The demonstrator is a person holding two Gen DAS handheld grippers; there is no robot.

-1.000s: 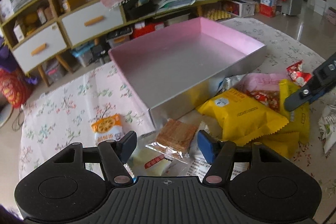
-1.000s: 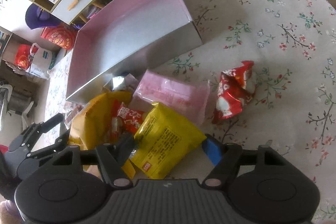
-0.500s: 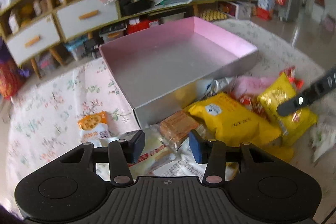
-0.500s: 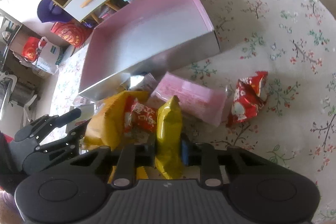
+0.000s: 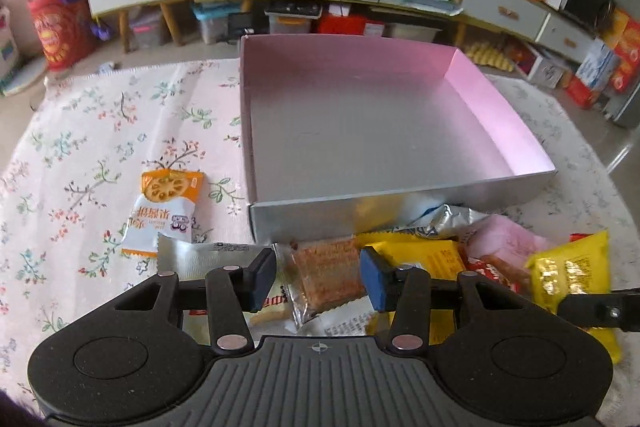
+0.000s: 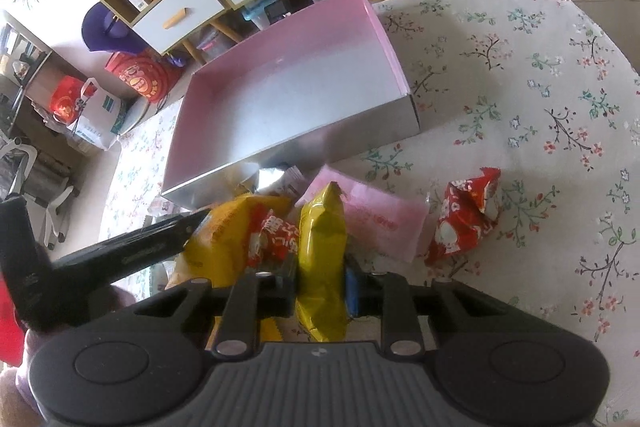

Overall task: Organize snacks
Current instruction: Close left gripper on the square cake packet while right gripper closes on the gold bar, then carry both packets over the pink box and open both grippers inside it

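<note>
An empty pink-lined silver box (image 5: 360, 203) (image 6: 280, 107) stands on the floral tablecloth. Snack packs lie heaped in front of it. My right gripper (image 6: 320, 279) is shut on a yellow snack bag (image 6: 322, 251), lifted above the pile; the bag also shows in the left wrist view (image 5: 572, 271). My left gripper (image 5: 318, 277) is open, its fingers either side of a clear-wrapped brown cracker pack (image 5: 330, 267). A larger yellow pack (image 6: 228, 239), a red packet (image 6: 276, 237) and a pink pack (image 6: 376, 219) lie in the heap.
An orange and white biscuit packet (image 5: 164, 211) lies alone left of the box. A red crumpled packet (image 6: 464, 219) lies right of the heap. A silver-white pack (image 5: 200, 255) lies under my left finger. Cabinets and floor clutter stand beyond the table.
My right gripper closed on the yellow bag and lifted it off the pile. My left gripper moved forward over the cracker pack, staying open.
</note>
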